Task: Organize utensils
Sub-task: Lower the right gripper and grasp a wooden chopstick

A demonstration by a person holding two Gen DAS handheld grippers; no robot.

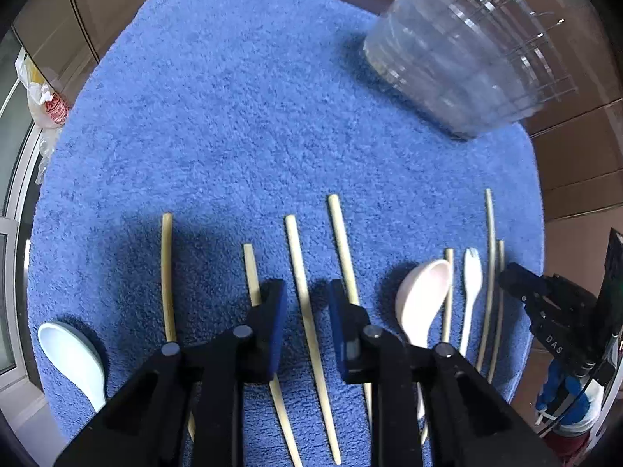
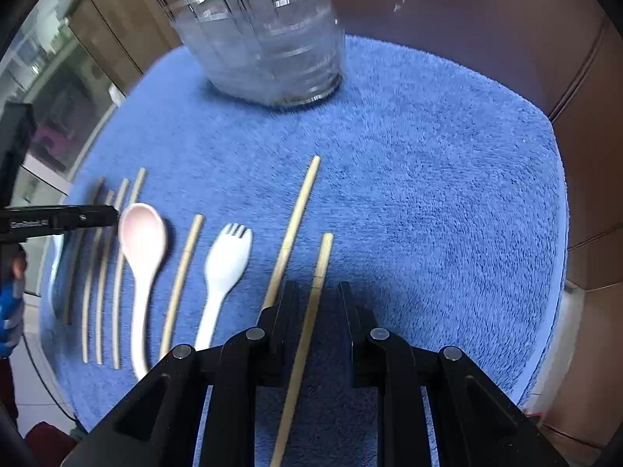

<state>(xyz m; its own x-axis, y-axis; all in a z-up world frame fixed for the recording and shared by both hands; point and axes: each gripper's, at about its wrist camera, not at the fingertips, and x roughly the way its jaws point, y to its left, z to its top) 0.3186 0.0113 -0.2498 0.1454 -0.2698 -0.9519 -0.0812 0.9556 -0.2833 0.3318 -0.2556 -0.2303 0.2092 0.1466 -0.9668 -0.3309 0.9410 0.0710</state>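
both grippers point steeply down over the blue towel that covers the desk, each straddling one chopstick in a row of utensils laid side by side along the towel's near edge. the left gripper stands narrow around a chopstick, yet a sliver of towel shows on each side of the stick, so the blue pads do not seem to press on it yet. the right gripper is just as narrow around the chopstick nearest the towel's right edge, again with visible gaps. the step in hand looks like a double pick, one stick per gripper, probably for the clear holder standing near the towel's far edge. to do it well, i would sink each gripper until the fingertips press slightly into the pile, since thin sticks on soft fabric slip under pads that close too high. keep each stick centred so the neighbours stay out: another chopstick runs close behind the left gripper's right finger, and one lies just beside the right gripper's left finger. the pink spoon, the white fork and the white spoon near the towel's left edge lie apart from both picks. close fully, then lift straight up before tilting toward the holder.
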